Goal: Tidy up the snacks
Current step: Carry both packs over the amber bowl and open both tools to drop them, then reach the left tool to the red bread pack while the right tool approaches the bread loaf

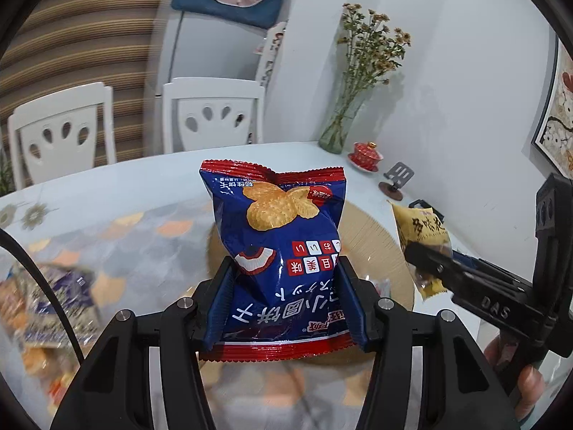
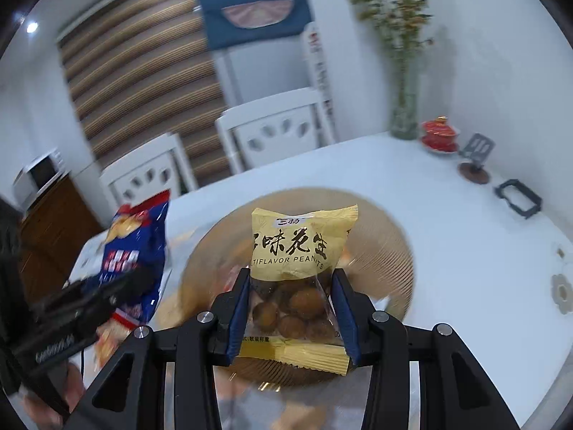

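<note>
My left gripper [image 1: 284, 268] is shut on a blue and red biscuit bag [image 1: 279, 229] and holds it up above a round tan woven tray [image 1: 372, 243]. My right gripper [image 2: 290, 283] is shut on a yellow peanut packet [image 2: 302, 247] above the same tray [image 2: 379, 247]. The peanut packet [image 1: 422, 229] and right gripper show at the right of the left wrist view. The biscuit bag [image 2: 138, 251] and left gripper show at the left of the right wrist view. Blurred snack packets [image 1: 53, 301] lie on the table at the lower left.
A white table [image 2: 465, 268] with a patterned mat [image 1: 118, 236] holds a glass vase of dried flowers [image 1: 340, 132], a red lidded cup [image 1: 365, 156], a phone stand [image 1: 395, 179] and a black frame [image 2: 519, 199]. Two white chairs [image 1: 211, 118] stand behind.
</note>
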`<state>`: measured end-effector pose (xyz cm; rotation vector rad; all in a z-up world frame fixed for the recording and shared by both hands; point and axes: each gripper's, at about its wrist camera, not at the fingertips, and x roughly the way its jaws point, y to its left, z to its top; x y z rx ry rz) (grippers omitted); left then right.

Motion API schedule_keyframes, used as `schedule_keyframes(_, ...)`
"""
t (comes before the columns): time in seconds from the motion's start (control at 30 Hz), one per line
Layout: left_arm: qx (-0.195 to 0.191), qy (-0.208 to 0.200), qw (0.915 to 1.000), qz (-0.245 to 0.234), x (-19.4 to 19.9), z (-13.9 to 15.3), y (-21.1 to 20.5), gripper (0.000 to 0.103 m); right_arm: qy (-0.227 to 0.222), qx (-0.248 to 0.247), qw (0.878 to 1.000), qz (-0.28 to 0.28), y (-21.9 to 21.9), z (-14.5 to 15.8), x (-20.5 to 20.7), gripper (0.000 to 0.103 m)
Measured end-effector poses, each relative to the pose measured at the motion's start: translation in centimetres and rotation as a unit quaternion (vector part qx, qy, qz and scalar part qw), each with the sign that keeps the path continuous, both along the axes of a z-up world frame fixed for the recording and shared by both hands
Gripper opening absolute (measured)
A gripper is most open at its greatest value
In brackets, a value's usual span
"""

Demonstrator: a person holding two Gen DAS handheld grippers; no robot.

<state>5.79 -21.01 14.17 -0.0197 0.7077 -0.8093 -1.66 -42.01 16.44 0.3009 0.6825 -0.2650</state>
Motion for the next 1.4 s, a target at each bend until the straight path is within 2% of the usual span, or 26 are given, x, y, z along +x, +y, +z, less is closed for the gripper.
schedule_keyframes(0.13, 0.003, 0.004, 1.0000, -0.004, 1.3, 0.2, -2.6, 0.057, 0.007, 0.005, 1.000, -0.026, -1.7, 0.1, 1.6, 0.043)
schedule_keyframes(0.2, 0.004, 0.009, 1.0000, -0.002, 1.7, 0.1, -3.1, 0.083, 0.019, 0.008, 0.999, -0.032, -2.2, -0.3, 2.4, 0.046)
schedule_keyframes(0.23, 0.001, 0.010, 0.9999, 0.004, 1.7, 0.1, -3.0, 0.085, 0.024, 0.013, 0.999, -0.032, -2.4, -0.5, 2.5, 0.051)
schedule_keyframes(0.33, -0.010, 0.014, 0.9998, 0.006, 1.3, 0.0, -2.1, 0.085, 0.026, 0.019, 0.999, -0.028, -2.4, -0.7, 2.4, 0.053)
schedule_keyframes(0.5, 0.004, -0.003, 0.9993, 0.036, -0.5, -0.2, 0.4, 0.085, 0.022, 0.029, 0.999, 0.000, -0.6, -0.8, 1.5, 0.053)
schedule_keyframes(0.63, 0.025, -0.023, 0.9973, 0.065, -2.8, 0.1, 3.7, 0.085, 0.015, 0.017, 0.999, 0.034, 2.1, 0.0, 0.5, 0.053)
schedule_keyframes(0.83, 0.029, -0.038, 0.9927, 0.111, -5.6, 1.2, 9.0, 0.085, 0.003, 0.008, 0.995, 0.098, 7.2, 1.3, -0.4, 0.053)
schedule_keyframes(0.97, 0.039, -0.044, 0.9874, 0.147, -7.2, 0.9, 12.1, 0.085, 0.000, 0.001, 0.990, 0.139, 10.8, 1.3, -1.0, 0.053)
schedule_keyframes(1.07, 0.049, -0.040, 0.9817, 0.180, -7.9, -0.3, 14.2, 0.085, 0.012, -0.005, 0.986, 0.167, 13.5, -0.3, -1.0, 0.053)
schedule_keyframes(1.27, 0.066, -0.016, 0.9702, 0.233, -8.7, -3.6, 17.5, 0.085, 0.051, 0.009, 0.976, 0.213, 17.5, -6.2, -0.5, 0.053)
schedule_keyframes(1.4, 0.073, 0.009, 0.9620, 0.263, -8.4, -6.4, 19.5, 0.084, 0.065, -0.010, 0.972, 0.226, 19.1, -10.0, -0.1, 0.053)
